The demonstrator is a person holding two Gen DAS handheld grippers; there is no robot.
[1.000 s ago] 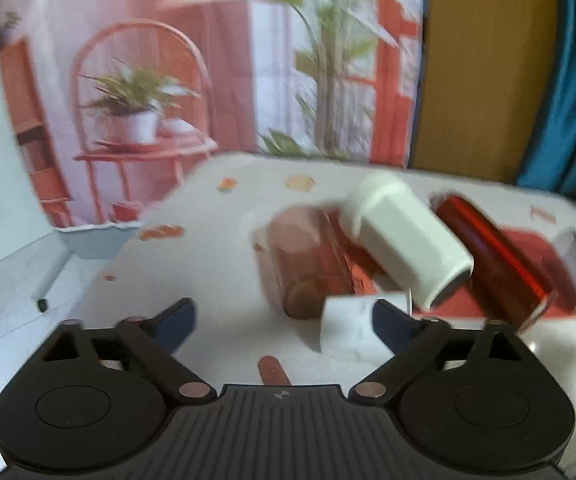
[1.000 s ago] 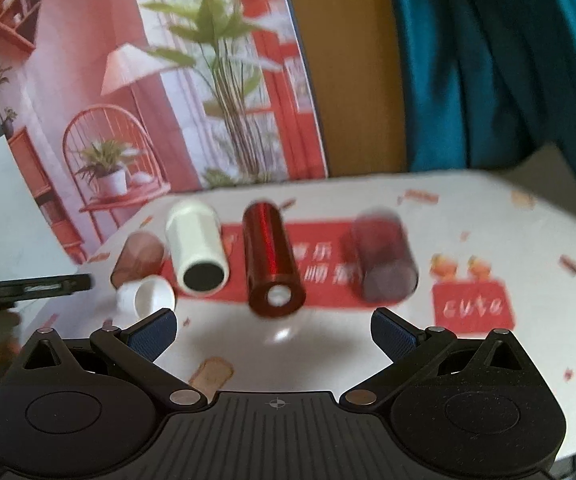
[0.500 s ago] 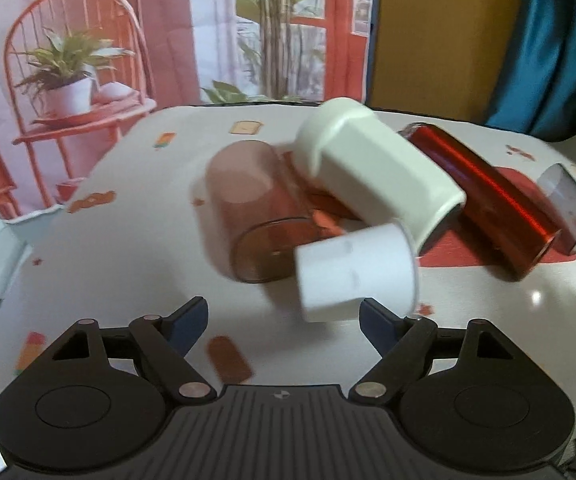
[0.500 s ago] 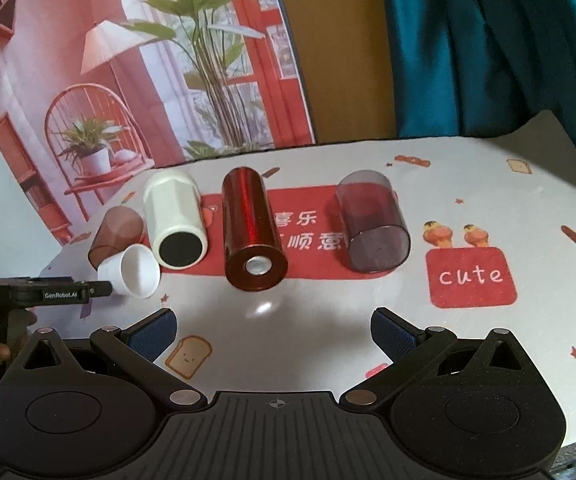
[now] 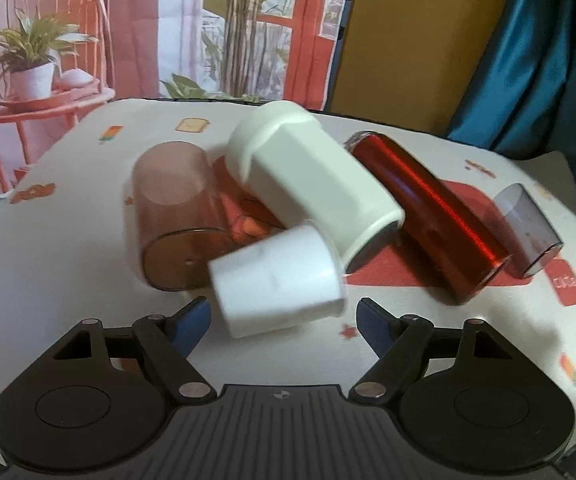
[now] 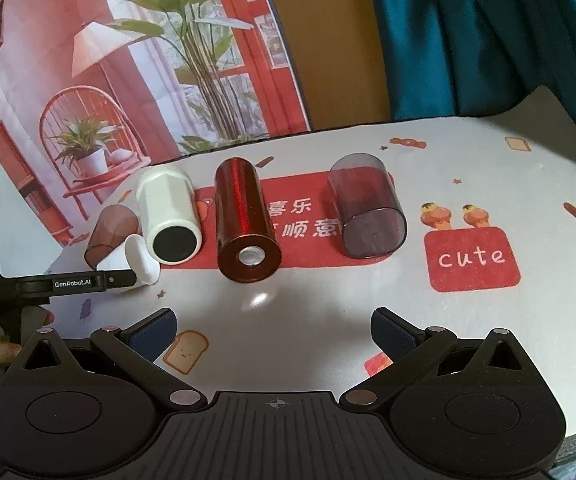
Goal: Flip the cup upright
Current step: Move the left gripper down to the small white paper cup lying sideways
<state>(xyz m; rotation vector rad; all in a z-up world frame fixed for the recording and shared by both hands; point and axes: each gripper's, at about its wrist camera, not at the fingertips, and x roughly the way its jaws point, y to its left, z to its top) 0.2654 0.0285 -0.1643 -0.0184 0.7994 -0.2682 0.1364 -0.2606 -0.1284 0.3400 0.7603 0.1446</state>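
Observation:
A small white cup [image 5: 277, 280] lies on its side on the table, its rim to the right. My left gripper [image 5: 283, 322] is open, and the cup's near end sits between its blue fingertips without touching them. In the right wrist view the same cup [image 6: 137, 256] lies at the far left, partly behind the left gripper's finger [image 6: 75, 281]. My right gripper [image 6: 273, 330] is open and empty above the table's near middle.
Several other cups lie on their sides in a row: a brown see-through cup [image 5: 175, 216], a tall white cup [image 6: 169, 216], a shiny red cup [image 6: 243, 216] and a smoky purple cup [image 6: 366, 210]. A printed backdrop [image 6: 147, 60] stands behind the table.
My left gripper has moved forward, so the small white cup now lies between its fingertips. The right gripper has drawn slightly closer to the row of cups.

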